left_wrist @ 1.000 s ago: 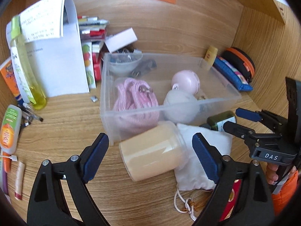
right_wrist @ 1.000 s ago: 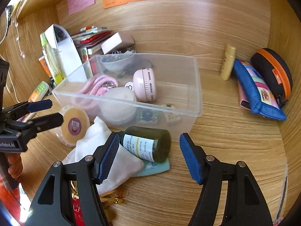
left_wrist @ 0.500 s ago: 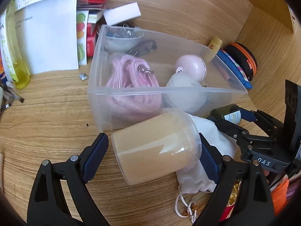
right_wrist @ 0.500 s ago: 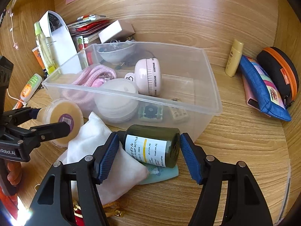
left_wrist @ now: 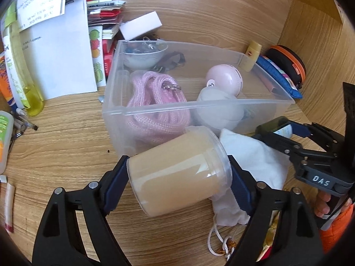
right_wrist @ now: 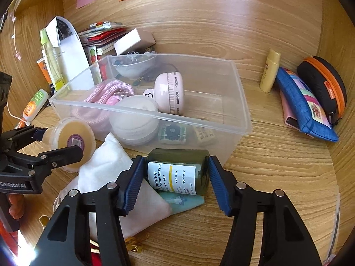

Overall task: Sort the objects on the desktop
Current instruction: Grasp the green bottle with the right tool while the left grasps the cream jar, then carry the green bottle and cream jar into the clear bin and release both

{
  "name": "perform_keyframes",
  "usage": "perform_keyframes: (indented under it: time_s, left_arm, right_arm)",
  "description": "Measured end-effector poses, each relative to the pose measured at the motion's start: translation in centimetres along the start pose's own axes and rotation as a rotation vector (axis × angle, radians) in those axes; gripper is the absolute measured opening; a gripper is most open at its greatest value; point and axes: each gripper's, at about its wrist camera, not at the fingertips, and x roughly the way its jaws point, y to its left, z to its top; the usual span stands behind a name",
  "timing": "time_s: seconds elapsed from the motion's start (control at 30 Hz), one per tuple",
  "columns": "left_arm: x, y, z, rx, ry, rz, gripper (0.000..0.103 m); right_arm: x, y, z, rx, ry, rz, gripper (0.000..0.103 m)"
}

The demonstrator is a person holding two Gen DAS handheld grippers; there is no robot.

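Observation:
My left gripper (left_wrist: 178,180) is shut on a beige jar (left_wrist: 177,175) lying on its side, just in front of the clear plastic bin (left_wrist: 199,107); the jar also shows in the right wrist view (right_wrist: 71,139). My right gripper (right_wrist: 175,184) has its pads touching both ends of a dark green pump bottle (right_wrist: 177,170) with a white label, lying in front of the bin (right_wrist: 241,119). A white cloth pouch (right_wrist: 106,170) lies between jar and bottle. The bin holds a pink rope (left_wrist: 155,102), a pink round device (right_wrist: 169,93), a white round case (right_wrist: 133,119) and a bowl (right_wrist: 133,65).
Papers (left_wrist: 57,51), a yellow bottle (left_wrist: 17,71) and tubes (left_wrist: 3,135) stand at the left. A blue pouch (right_wrist: 304,104), an orange-trimmed black case (right_wrist: 321,86) and a small yellow tube (right_wrist: 269,71) lie at the right by the wooden wall. A teal packet (right_wrist: 184,201) lies under the green bottle.
My left gripper moved forward and closed on the beige jar. My right gripper moved forward and closed on the green bottle's ends.

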Motion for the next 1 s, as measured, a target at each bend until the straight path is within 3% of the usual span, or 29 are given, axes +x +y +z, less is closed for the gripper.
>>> perform_keyframes:
  time_s: [0.2, 0.23, 0.27, 0.37, 0.67, 1.0]
  left_arm:
    - [-0.6, 0.6, -0.4, -0.042, -0.019, 0.027, 0.083]
    - [-0.9, 0.8, -0.4, -0.05, -0.027, 0.028, 0.081]
    - [-1.4, 1.0, -0.6, -0.06, -0.041, 0.026, 0.073]
    - [-2.1, 1.2, -0.8, -0.063, -0.065, 0.038, 0.068]
    - [-3.3, 1.9, -1.5, -0.111, -0.078, 0.067, 0.067]
    - [-5.7, 2.0, -1.1, -0.143, -0.135, 0.074, 0.067]
  right_arm:
    - [-1.1, -1.4, -0.4, 0.027, -0.02, -0.014, 0.054]
    - [-1.3, -1.6, -0.5, 0.031, -0.023, -0.016, 0.054]
    - [-1.6, -2.0, -0.5, 0.039, -0.027, -0.019, 0.054]
    - [-2.4, -2.8, -0.7, 0.065, -0.039, -0.02, 0.054]
    - [-5.1, -4.7, -0.6, 0.13, -0.094, -0.02, 0.054]
    - [-7.9, -4.4, 0.8, 0.119, -0.19, -0.002, 0.054]
